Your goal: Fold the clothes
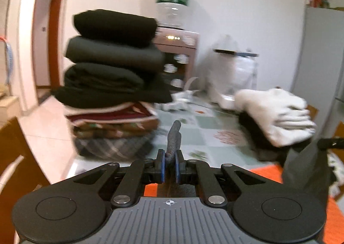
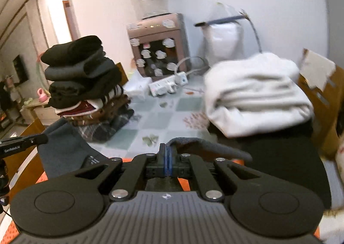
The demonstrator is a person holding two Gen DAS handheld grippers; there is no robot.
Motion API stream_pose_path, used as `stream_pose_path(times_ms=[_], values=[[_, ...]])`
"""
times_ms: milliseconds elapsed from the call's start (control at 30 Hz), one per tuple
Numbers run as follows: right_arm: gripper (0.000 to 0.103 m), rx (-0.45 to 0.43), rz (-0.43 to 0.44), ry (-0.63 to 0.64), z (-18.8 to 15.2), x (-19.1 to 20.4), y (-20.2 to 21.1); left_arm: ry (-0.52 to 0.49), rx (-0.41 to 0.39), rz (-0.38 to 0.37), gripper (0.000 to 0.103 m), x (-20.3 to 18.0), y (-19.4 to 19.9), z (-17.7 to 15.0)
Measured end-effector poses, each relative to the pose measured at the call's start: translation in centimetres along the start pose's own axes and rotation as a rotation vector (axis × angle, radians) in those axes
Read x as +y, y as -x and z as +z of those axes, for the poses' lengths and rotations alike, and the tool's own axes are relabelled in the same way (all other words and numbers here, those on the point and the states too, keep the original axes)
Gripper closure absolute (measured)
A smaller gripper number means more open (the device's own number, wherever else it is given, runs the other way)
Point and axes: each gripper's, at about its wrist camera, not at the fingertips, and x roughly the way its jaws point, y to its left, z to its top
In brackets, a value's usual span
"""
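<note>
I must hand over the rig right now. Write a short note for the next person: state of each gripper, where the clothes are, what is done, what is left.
Left gripper: shut on the grey garment, a pinch of cloth sticking up between the pads.
Right gripper: shut on another part of the same grey garment, held above the table.
Done: a tall stack of folded clothes stands at the table's left side.
Left: fold the grey garment, then the unfolded pile of white cloth and the dark cloth under it on the right.
</note>
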Motion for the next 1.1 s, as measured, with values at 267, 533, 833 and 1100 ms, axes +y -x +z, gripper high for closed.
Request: stream_pose_path(times_ms=[267,533,833,1100], values=[[0.073,0.148,-0.057,0.084,-0.3,-0.4,-7.0,0.065,0.064,0.073,0.062,3.4,-2.3,-1.5],[0.053,0.286,-0.024,0.04,-6.6,-2.2,-4.1,0.073,0.2,0.074,0.058,4.8,1.8,-6.7],[0.049,0.384,-0.036,-0.016,-13.6,-2.3,1.4,0.124,0.328,0.082,0.051,4.8,6.9,-12.2],[0.045,0.428,-0.065,-0.008,-17.7,-1.5,3.6,0.147,0.41,0.087,0.038,4.7,9.2,-16.6]])
